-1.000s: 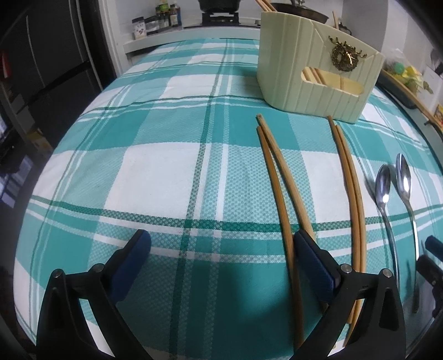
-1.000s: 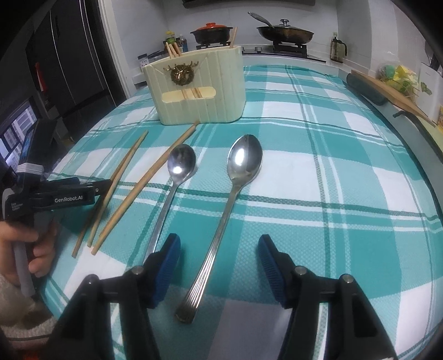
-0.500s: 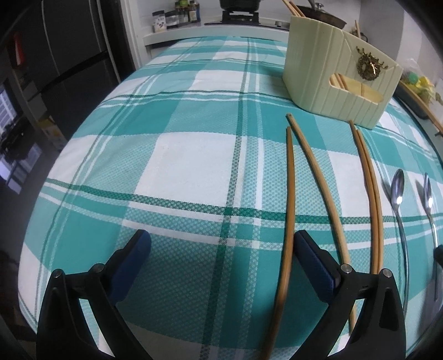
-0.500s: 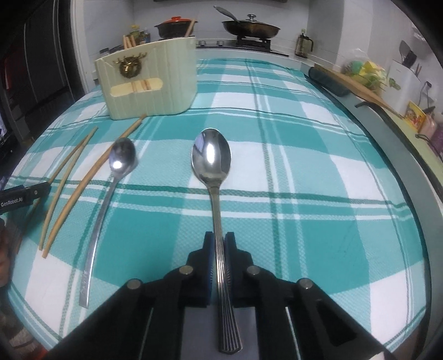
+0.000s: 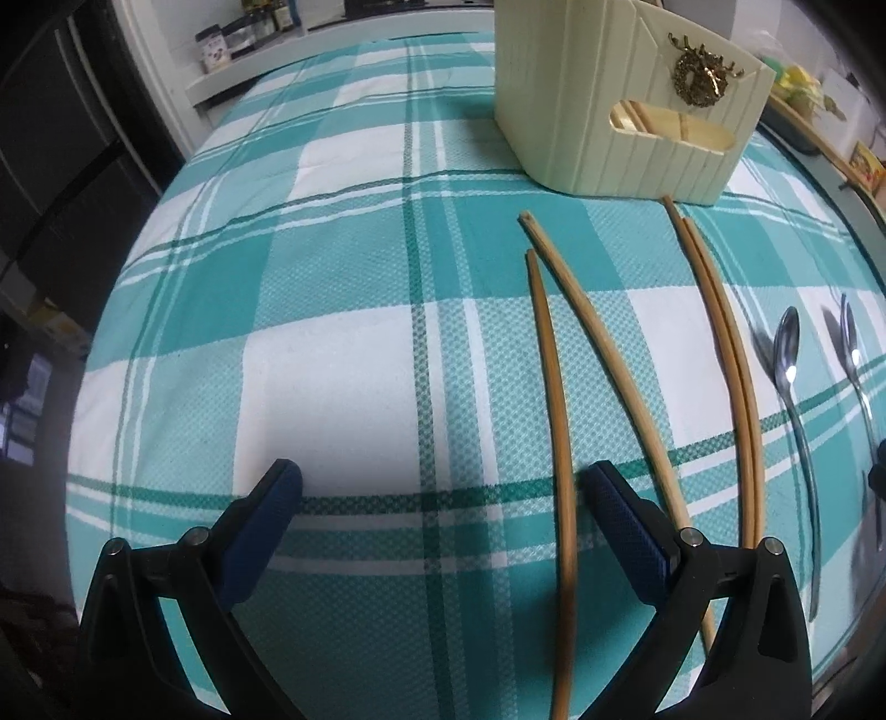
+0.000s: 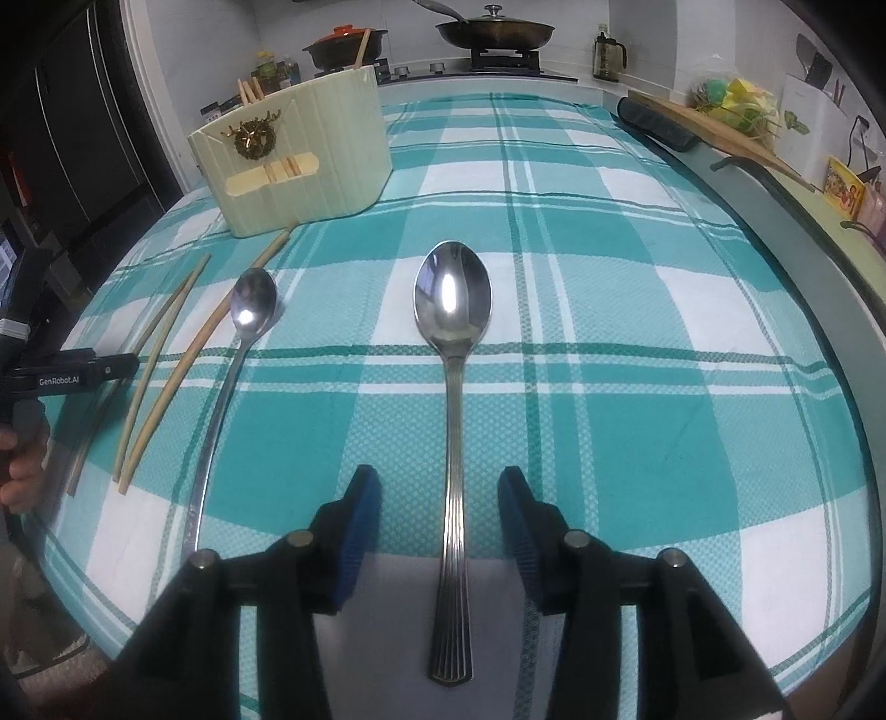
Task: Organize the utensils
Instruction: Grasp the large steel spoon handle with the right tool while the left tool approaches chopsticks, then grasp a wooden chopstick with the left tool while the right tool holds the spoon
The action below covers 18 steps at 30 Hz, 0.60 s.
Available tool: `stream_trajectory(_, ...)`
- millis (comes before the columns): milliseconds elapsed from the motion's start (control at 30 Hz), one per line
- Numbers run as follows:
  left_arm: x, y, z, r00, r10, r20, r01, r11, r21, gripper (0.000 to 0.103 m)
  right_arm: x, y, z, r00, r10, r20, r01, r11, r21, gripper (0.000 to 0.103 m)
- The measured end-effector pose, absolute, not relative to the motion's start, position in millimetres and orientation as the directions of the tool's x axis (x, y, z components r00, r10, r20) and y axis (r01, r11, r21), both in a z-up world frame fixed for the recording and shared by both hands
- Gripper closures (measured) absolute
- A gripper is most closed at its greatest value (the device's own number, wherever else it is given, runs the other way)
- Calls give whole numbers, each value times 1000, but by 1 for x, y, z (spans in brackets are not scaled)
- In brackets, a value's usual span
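Observation:
A cream utensil holder stands at the back of the teal checked tablecloth, with chopsticks inside. Two pairs of wooden chopsticks lie in front of it; they also show in the right wrist view. A small spoon and a large spoon lie beside them. My left gripper is open low over the cloth; the leftmost chopstick runs between its fingers. My right gripper is open, its fingers either side of the large spoon's handle.
The table's right edge borders a counter with a wooden board and packets. A stove with pans is behind. A dark fridge stands at the left. My left gripper shows in the right wrist view.
My right gripper was shut on the large spoon's handle half a second ago and is now open around it. My left gripper has shifted slightly, with the leftmost chopstick now between its fingers.

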<state>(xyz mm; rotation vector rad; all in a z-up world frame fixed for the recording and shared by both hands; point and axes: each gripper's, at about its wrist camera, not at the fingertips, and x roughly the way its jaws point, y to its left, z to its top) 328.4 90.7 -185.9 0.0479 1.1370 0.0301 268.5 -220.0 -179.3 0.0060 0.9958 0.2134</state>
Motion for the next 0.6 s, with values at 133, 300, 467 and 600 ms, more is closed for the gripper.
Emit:
stream_trajectory(133, 342, 89, -186, 409, 19, -912, 19, 999, 29, 6, 282, -224, -178, 473, 221, -853, -192, 971, 145, 54)
stream_trajectory(300, 356, 81, -184, 410, -7, -912, 38, 999, 9, 17, 300, -230, -177, 436, 238, -868, -182, 968, 174, 54)
stream_trajectory(467, 364, 70, -180, 409, -18, -912, 73, 997, 13, 32, 326, -230, -177, 420, 247, -873, -177, 966, 188, 50)
stream_trajectory(600, 367, 65, -178, 414, -19, -910, 85, 996, 17, 42, 346, -216, -177, 423, 227, -877, -211, 966, 148, 47)
